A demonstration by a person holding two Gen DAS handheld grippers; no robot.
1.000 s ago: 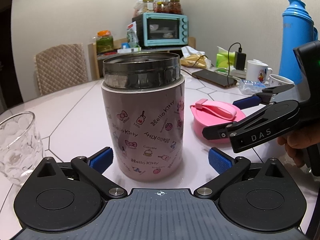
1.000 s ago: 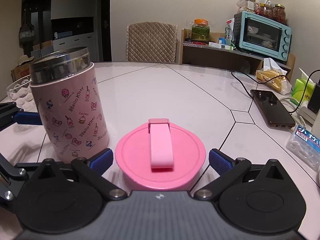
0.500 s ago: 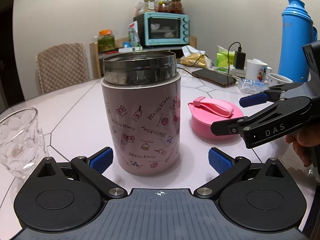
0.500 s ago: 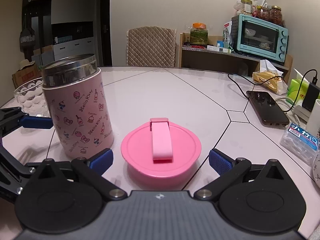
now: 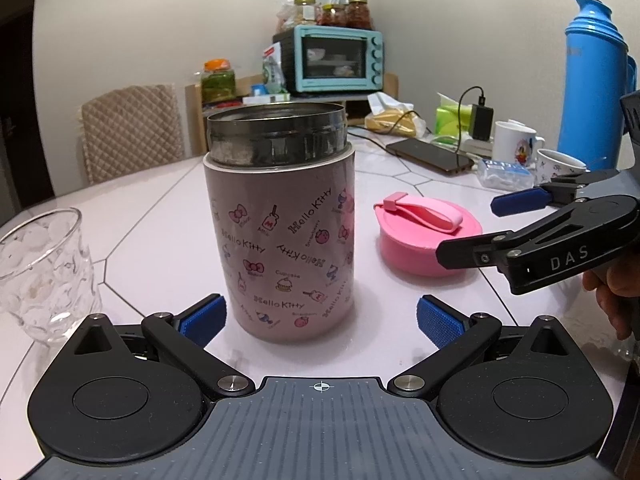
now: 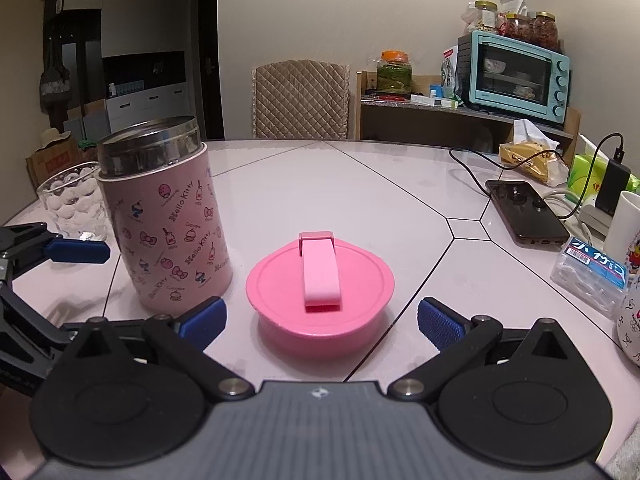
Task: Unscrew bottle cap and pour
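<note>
Hello Kitty bottle is standing uncapped on the table, your left gripper sitting spread wide around its base. Pink cap is lying right of it, between your right gripper's spread fingers.

1. My left gripper is spread wide; the jar stands upright just ahead between its fingers, bare table either side.
2. A glass crowds the jar's left.
3. The cap lies flat between my right gripper's spread fingers.
4. Phone, cable, mugs and box clutter the right edge.
</note>
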